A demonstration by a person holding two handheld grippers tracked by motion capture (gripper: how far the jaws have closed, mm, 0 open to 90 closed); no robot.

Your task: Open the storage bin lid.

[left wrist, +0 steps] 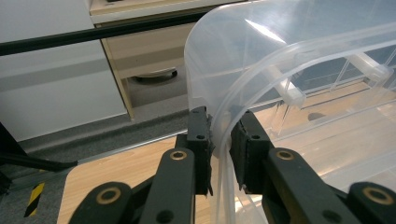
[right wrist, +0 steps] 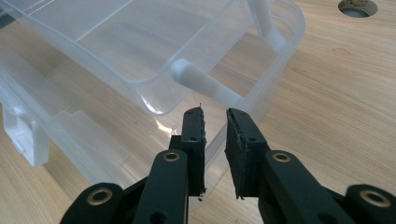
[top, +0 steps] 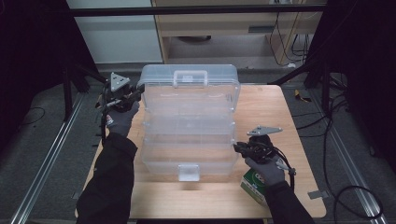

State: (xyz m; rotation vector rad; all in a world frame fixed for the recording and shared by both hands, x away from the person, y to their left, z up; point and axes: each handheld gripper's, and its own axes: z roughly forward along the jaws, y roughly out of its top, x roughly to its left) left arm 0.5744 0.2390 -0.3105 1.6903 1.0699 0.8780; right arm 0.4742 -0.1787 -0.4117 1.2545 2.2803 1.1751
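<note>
Clear plastic organiser box (top: 189,123) sits mid-table on the wooden table (top: 261,109), its tiers fanned open and its lid standing up at the far end, white carry handle on top.

Over on the left, the left gripper (top: 122,95) is up at the lid's left corner. In the left gripper view the curved rim of that lid (left wrist: 224,126) runs straight down between the two black jaws, which are drawn in close on either side of the thin wall, with both pads against the plastic (a narrow gap, exactly one wall thick). That's a grip on the lid.

Across the middle, the trays step down toward the person, and a white latch (top: 188,172) hangs at the front edge.

On the right, the right gripper (top: 243,148) is at the lower tier's right-hand edge. In the right gripper view the bottom tray's clear wall (right wrist: 212,144) passes between the jaws, which stand nearly closed about it; a white hinge arm (right wrist: 205,84) lies just beyond the tips. Whether the pads actually press on that wall, I cannot tell.

Just beside the person's right hand, a green-and-white carton (top: 252,184) rests on the wood.
</note>
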